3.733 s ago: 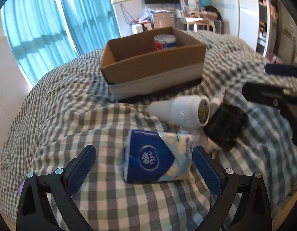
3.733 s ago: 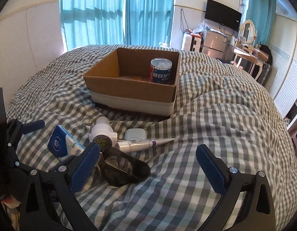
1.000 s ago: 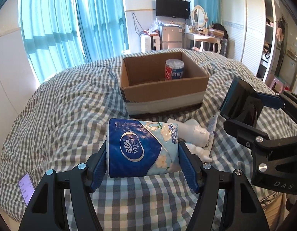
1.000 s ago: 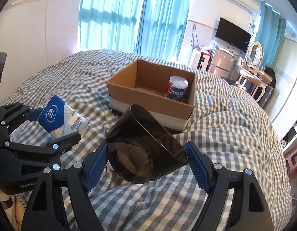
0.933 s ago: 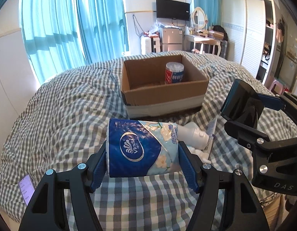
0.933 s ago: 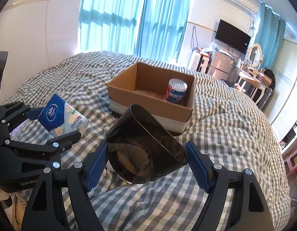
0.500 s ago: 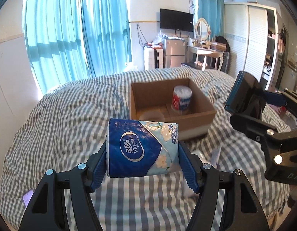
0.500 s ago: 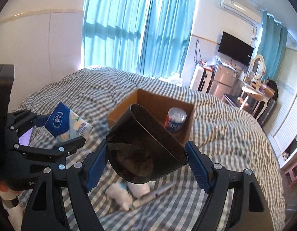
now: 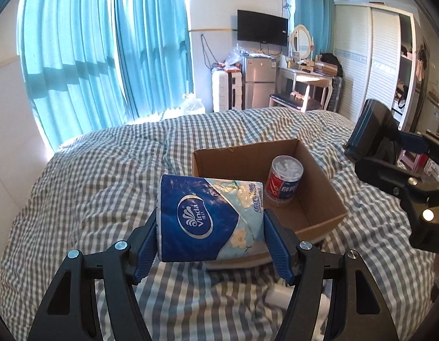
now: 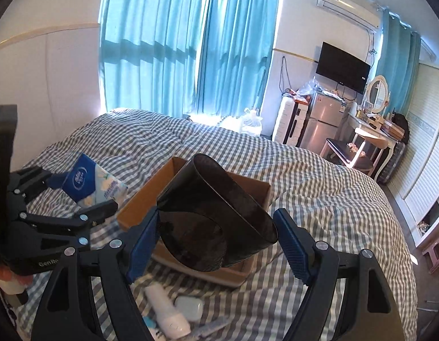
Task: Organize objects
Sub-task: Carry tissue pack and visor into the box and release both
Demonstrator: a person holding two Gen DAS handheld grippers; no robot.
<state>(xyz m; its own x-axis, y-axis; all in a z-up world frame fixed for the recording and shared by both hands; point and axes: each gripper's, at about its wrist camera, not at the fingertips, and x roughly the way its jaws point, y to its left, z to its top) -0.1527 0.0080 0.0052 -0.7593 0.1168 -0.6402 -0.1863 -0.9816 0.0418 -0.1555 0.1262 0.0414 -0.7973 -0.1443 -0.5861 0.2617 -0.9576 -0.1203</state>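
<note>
Blue tissue pack [image 9: 209, 218] clamped in the left tool [image 9: 210, 241] and dark cup [image 10: 216, 218] clamped in the right tool [image 10: 216, 240], both raised over the cardboard box [image 9: 319, 199] on the bed [image 9: 91, 184]; risk: crowding together, they may collide or miss the box.

Both fisheye views look forward and down from above the checked bed [image 9: 86, 187], toward the curtains and the far wall. The left one sits left of the cardboard box [image 9: 319, 199], the right one nearer it; both share the box [image 10: 151, 196] and the television.
</note>
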